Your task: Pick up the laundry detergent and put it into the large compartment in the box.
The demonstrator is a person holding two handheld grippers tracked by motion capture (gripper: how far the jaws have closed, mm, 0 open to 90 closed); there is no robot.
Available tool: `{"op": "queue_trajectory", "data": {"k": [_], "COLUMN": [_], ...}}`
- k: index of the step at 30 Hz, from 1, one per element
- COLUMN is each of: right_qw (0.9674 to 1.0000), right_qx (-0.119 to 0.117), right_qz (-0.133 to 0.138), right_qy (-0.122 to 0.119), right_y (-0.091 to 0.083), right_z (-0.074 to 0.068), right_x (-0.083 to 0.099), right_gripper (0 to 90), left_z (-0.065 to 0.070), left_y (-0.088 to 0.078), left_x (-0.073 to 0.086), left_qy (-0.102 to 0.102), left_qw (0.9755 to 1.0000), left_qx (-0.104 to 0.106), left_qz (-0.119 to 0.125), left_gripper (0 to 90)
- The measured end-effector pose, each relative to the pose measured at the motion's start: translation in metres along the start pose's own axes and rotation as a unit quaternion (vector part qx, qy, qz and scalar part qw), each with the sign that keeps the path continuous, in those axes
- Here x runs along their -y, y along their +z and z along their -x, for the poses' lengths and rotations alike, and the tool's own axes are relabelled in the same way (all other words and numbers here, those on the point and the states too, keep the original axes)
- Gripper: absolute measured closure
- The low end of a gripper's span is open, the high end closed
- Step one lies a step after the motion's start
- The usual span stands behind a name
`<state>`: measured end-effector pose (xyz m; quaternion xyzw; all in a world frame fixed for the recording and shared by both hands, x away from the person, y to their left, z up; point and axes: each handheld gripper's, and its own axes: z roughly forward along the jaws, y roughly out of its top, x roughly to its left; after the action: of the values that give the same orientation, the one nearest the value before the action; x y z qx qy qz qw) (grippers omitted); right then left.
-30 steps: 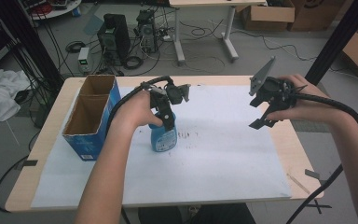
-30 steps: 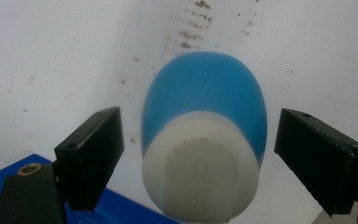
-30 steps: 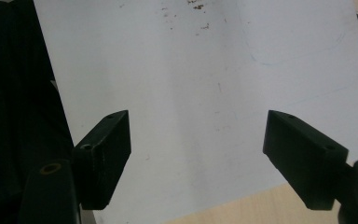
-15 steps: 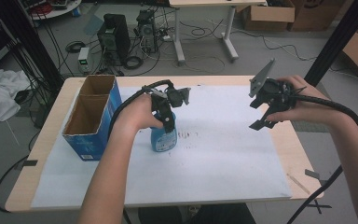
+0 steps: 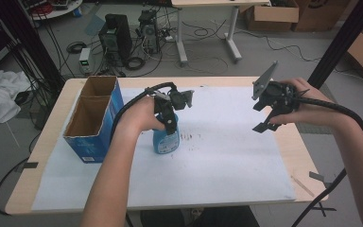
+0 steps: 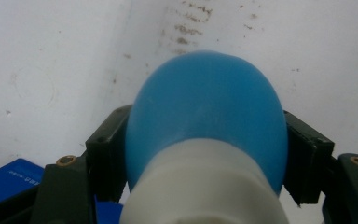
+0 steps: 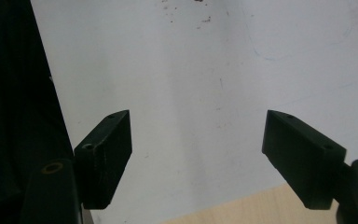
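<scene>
Jaws of left gripper (image 5: pixel 171 124) just closed in, now pressed on both flanks of blue bottle (image 6: pixel 207 121), centre of high view, upright on white sheet (image 5: pixel 227 156). Likely a firm enough hold to lift next. Blue box (image 5: pixel 93 118) at left of frame, open-topped. Right gripper (image 7: pixel 198 154) wide open, holding nothing, hovering at right.

- Left gripper (image 5: pixel 170 124): black body, thick black cable, brass-coloured screws beside its jaws.
- Right gripper (image 5: pixel 267 118): black, grey three-cornered plate on top, ribbed black cable.
- Forearms bare, no sleeves.
</scene>
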<state>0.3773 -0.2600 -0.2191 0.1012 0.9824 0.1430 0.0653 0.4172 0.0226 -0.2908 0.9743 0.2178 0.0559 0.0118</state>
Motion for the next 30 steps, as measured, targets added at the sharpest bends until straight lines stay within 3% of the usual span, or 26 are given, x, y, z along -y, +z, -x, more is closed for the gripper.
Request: {"op": "queue_trajectory", "data": {"k": [9, 30], "right_qw": [1.0000, 1.0000], "right_qx": [0.000, -0.005], "right_qz": [0.000, -0.002], "right_qy": [0.002, 0.002], "right_y": [0.0022, 0.0063], "right_z": [0.0009, 0.0000], "right_x": [0.0013, 0.0011], "right_gripper": [24.0, 24.0], "left_z": [-0.0005, -0.0010], "left_y": [-0.0002, -0.0012], "left_x": [0.0007, 0.0014], "left_qy": [0.000, 0.006], "left_qw": [1.0000, 1.0000], "left_qx": [0.000, -0.001], "left_qz": [0.000, 0.002], "left_gripper": [35.3, 35.6]}}
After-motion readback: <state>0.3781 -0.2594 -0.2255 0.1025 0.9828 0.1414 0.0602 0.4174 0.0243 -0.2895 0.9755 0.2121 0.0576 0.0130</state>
